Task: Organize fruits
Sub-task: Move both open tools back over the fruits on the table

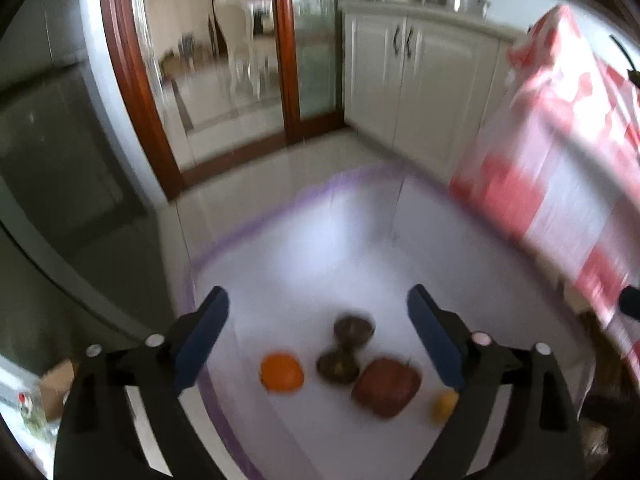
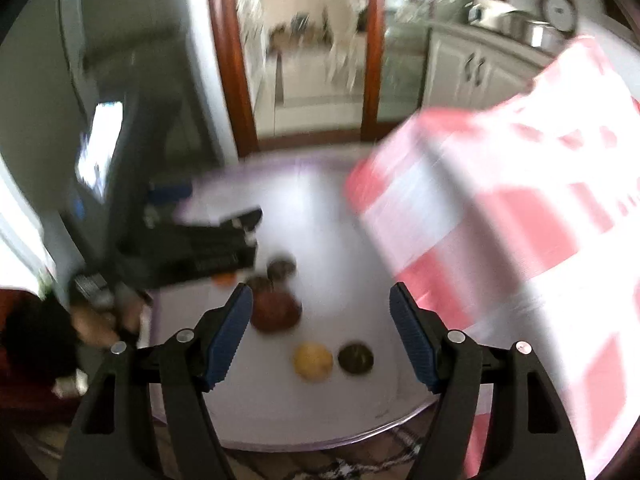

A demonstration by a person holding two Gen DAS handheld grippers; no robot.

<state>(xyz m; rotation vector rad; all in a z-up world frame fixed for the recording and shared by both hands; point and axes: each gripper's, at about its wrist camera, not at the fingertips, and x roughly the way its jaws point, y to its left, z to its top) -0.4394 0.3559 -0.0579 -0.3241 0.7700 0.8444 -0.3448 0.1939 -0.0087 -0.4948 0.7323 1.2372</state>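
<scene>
Both views are blurred. The fruits lie loose on a white table [image 1: 320, 248] with a purple rim. In the left wrist view, the left gripper [image 1: 318, 300] hangs above them with its jaws wide apart and nothing between the pads. Below it, toward the near edge, an orange [image 1: 281, 373] lies nearest the table's left edge, two dark fruits [image 1: 344, 346] sit touching each other beside it, a red-brown fruit [image 1: 387, 387] lies just right of those, and a yellow fruit [image 1: 444, 403] shows partly behind the right finger. In the right wrist view, the right gripper [image 2: 321, 296] also stands open and empty over the table. A third dark fruit [image 2: 355, 357] lies just beside the yellow one near the table's near edge. A pink-and-white checked cloth [image 2: 500, 216] hangs over the table's right side.
</scene>
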